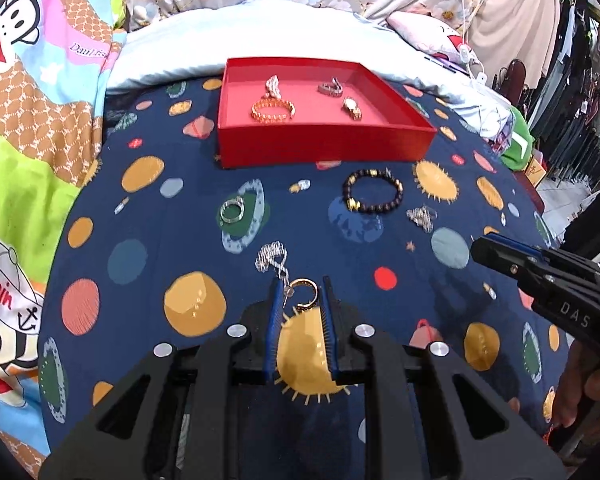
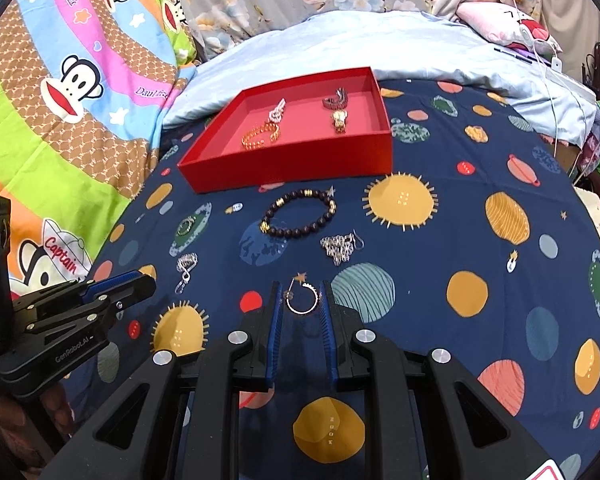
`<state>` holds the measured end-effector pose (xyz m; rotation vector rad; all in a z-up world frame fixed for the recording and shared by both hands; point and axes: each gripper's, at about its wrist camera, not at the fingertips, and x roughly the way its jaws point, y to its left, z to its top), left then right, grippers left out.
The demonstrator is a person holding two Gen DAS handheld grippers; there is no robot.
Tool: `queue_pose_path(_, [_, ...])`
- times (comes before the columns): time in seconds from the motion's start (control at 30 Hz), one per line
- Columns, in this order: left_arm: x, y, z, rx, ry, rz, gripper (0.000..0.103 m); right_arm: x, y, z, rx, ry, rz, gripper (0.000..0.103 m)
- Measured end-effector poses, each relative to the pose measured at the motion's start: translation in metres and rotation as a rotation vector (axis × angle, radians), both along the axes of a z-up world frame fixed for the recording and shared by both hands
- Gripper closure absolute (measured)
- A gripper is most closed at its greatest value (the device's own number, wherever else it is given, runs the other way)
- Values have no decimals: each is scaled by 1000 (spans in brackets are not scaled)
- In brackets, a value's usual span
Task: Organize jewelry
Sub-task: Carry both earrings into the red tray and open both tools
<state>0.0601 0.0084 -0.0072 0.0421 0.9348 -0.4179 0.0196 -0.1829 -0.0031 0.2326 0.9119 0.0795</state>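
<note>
A red tray [image 1: 324, 148] [image 2: 292, 164] lies on the space-print cloth and holds a gold bracelet [image 1: 273, 111], a silver chain piece [image 1: 273, 87], a gold watch [image 1: 352, 108] and a dark clasp piece [image 1: 331, 87]. My left gripper [image 1: 301, 294] is shut on a gold hoop earring [image 1: 304, 292]. My right gripper [image 2: 301, 298] is shut on a silver hoop earring [image 2: 302, 300]. On the cloth lie a dark bead bracelet [image 1: 373, 191] [image 2: 298, 214], a silver ring [image 1: 232, 210], a silver chain [image 1: 274, 258] [image 2: 186, 266] and a silver cluster earring [image 1: 422, 216] [image 2: 340, 246].
A pale blue quilt [image 1: 260, 40] lies bunched behind the tray. A cartoon monkey blanket [image 2: 60, 100] covers the left side. The other gripper shows at the right edge of the left wrist view [image 1: 548, 280] and at the left edge of the right wrist view [image 2: 80, 304].
</note>
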Motion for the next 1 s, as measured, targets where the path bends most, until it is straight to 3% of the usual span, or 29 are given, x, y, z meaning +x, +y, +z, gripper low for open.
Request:
queue_pose_path(0.3, [43, -5, 36, -36, -88, 38, 85, 35, -6, 27, -25, -78, 21, 86])
queue_pose_path(0.6, [120, -30, 62, -65, -168, 57, 85, 112, -19, 50, -19, -160, 20, 86])
queue_pose_path(1.0, [179, -54, 28, -38, -116, 86, 85, 173, -29, 17, 11, -107, -10, 86])
